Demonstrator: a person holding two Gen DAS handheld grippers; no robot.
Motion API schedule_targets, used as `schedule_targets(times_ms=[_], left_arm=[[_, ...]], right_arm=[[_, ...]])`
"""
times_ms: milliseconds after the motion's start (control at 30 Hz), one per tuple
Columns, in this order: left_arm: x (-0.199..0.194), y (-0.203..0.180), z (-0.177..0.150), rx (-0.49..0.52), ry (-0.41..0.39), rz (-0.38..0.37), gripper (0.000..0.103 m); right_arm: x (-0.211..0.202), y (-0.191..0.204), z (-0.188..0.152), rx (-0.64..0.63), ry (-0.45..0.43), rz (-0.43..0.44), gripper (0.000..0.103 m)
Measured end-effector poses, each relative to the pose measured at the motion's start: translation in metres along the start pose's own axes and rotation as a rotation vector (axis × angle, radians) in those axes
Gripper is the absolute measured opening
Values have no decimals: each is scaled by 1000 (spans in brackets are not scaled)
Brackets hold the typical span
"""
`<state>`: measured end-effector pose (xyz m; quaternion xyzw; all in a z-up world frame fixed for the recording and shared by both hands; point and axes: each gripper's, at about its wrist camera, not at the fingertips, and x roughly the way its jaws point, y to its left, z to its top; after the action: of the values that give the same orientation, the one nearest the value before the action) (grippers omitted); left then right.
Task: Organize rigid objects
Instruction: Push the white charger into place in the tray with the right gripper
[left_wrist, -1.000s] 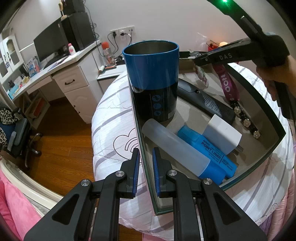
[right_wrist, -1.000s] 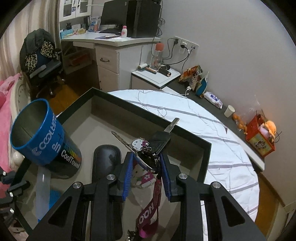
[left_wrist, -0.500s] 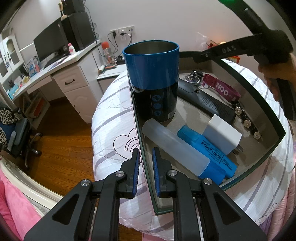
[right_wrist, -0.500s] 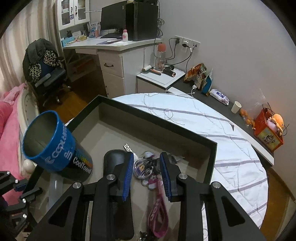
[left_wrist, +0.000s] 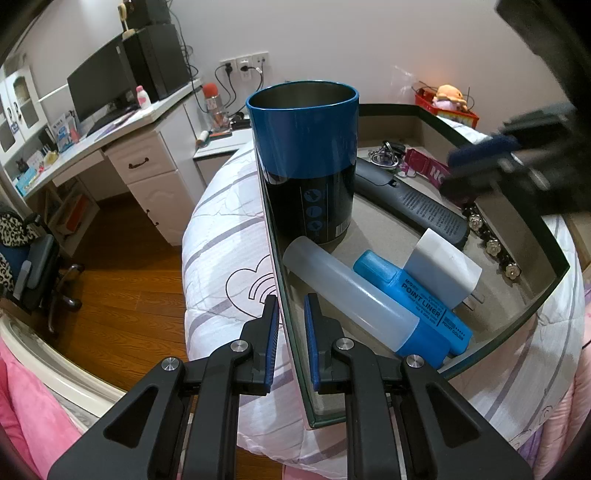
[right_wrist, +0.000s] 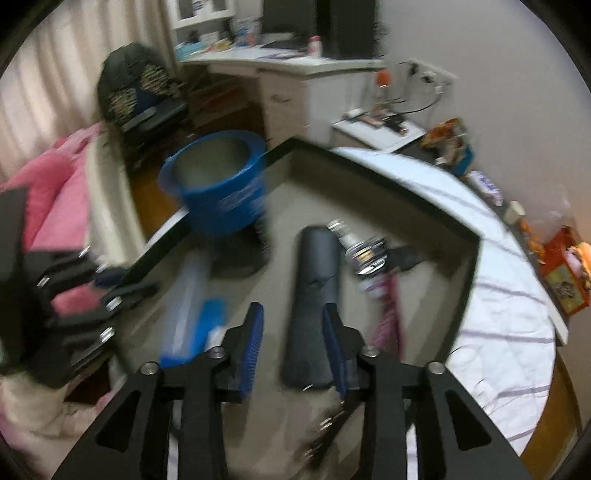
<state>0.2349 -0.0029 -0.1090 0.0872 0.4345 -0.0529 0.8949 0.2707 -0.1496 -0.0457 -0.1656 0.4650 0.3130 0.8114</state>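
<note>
Left claw (left_wrist: 290, 325) clamped on the near wall of the tray (left_wrist: 546, 236), holding it steady on the bed. Right claw (right_wrist: 293, 347) released, empty, above the tray floor; that view is motion-blurred. Looks mostly done: bottle (left_wrist: 354, 299), marker (left_wrist: 413, 299), white charger (left_wrist: 443, 271), black case (left_wrist: 410, 203), blue cup (left_wrist: 306, 162) and keys with pink lanyard (left_wrist: 424, 166) all in the tray. Nothing seen waiting outside. Versus 1 s ago: keys were pinched in the right claw above the tray; now they lie at the far corner and the claw has pulled back.
</note>
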Motion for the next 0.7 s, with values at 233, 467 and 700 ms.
schedule_targets(times_ms=[233, 467, 700], left_arm=[[-1, 1, 0, -4, -2, -2, 12], [-1, 0, 0, -7, 1, -7, 12], [0, 1, 0, -5, 0, -4, 12]], right_arm=[[11, 31, -18, -58, 74, 59, 44], [35, 34, -25, -72, 118, 12, 31], [38, 16, -18, -40, 113, -91, 24]])
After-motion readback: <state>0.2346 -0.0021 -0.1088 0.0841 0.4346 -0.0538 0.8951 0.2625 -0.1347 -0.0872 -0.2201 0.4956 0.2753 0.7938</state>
